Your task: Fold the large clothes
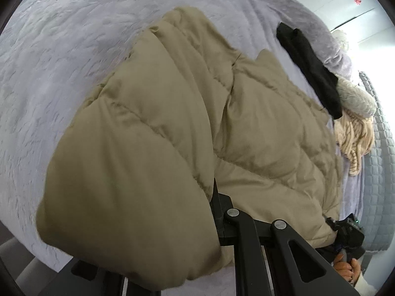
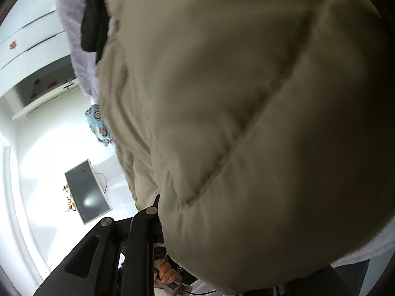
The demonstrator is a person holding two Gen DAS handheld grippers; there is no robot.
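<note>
A large beige padded coat [image 1: 172, 123] is spread across a bed covered by a pale lilac blanket [image 1: 61, 49]. Its near edge is lifted off the bed and draped over both tools, presumably so that this end can be carried over the rest of the coat as a fold.

Left tool [image 1: 214, 197]: the fingertips are buried in the padded fabric and cannot be seen directly. The two black arms are seen running close together into the cloth, and the jaws are judged to be pressed together on a pinch of the coat's edge. A thick roll of padding hangs over the tool's left side.

Right tool [image 2: 158, 202]: the tips are likewise hidden under the bulging fabric, which fills most of the right wrist view. The jaws are judged to be narrowly set and pinching a thicker bunch of the coat. In the left wrist view the right tool is seen at the coat's far corner, so the edge is held at two well-separated points, which should keep it level.

Other clothes are left at the bed's far side, near the coat: a black garment [image 1: 311, 71], a grey knit [image 1: 355, 98] and a cream knit [image 1: 353, 140].

A monitor [image 2: 86, 190] is seen beyond the bed.
</note>
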